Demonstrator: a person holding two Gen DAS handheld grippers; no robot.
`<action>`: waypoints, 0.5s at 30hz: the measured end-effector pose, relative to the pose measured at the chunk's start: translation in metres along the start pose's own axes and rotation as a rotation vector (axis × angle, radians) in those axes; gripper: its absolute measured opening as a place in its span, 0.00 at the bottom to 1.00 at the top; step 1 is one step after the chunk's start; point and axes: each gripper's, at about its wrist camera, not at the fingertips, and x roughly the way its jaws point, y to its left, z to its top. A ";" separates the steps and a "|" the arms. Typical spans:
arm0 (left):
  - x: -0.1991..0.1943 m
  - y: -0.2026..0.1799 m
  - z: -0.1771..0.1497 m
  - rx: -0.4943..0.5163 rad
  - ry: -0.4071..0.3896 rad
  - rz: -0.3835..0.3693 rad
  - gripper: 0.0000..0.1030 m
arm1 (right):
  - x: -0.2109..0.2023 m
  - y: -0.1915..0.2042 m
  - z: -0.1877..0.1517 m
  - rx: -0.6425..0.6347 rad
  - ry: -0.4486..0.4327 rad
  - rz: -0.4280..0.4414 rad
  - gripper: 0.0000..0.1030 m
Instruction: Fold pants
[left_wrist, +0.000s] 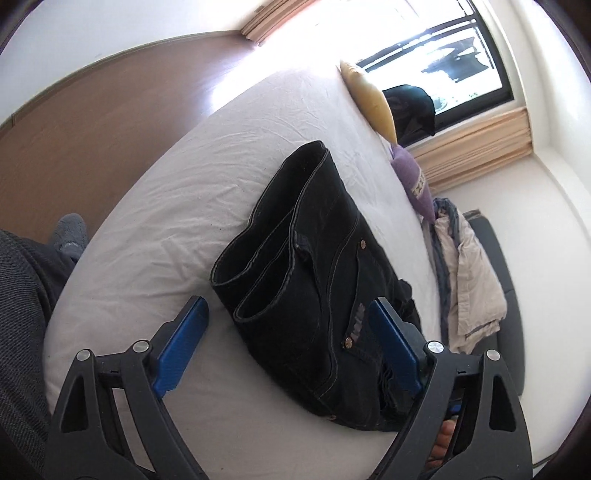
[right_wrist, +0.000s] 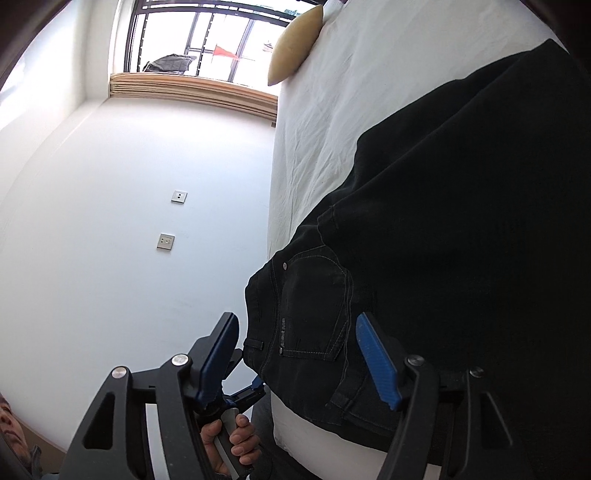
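Note:
Black jeans (left_wrist: 314, 266) lie folded on the white bed sheet (left_wrist: 155, 229), their two leg cuffs stacked on top toward the left and the pocket side toward the bed's right edge. My left gripper (left_wrist: 287, 302) hovers over them, open wide, one blue pad beside the cuffs and the other over the pocket end; neither presses the cloth. In the right wrist view the jeans (right_wrist: 443, 206) fill the right side, the back pocket nearest. My right gripper (right_wrist: 295, 318) is open astride the waistband corner, its left pad clear of the cloth.
A yellow pillow (left_wrist: 373, 99), a purple cushion (left_wrist: 413, 177) and a pale heap of cloth (left_wrist: 469, 269) line the bed's far edge under a window. A person's leg and grey slipper (left_wrist: 68, 232) stand at the left. A hand (right_wrist: 229, 439) grips a handle below the right gripper.

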 end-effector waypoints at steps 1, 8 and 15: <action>0.003 0.003 0.003 -0.023 0.003 -0.014 0.70 | 0.000 -0.002 0.001 0.009 -0.003 0.005 0.68; 0.023 0.015 0.014 -0.133 0.044 -0.070 0.20 | 0.008 -0.015 0.005 0.058 0.016 -0.003 0.68; 0.010 -0.016 0.019 -0.072 0.016 -0.084 0.13 | 0.031 -0.027 0.006 0.078 0.096 -0.177 0.59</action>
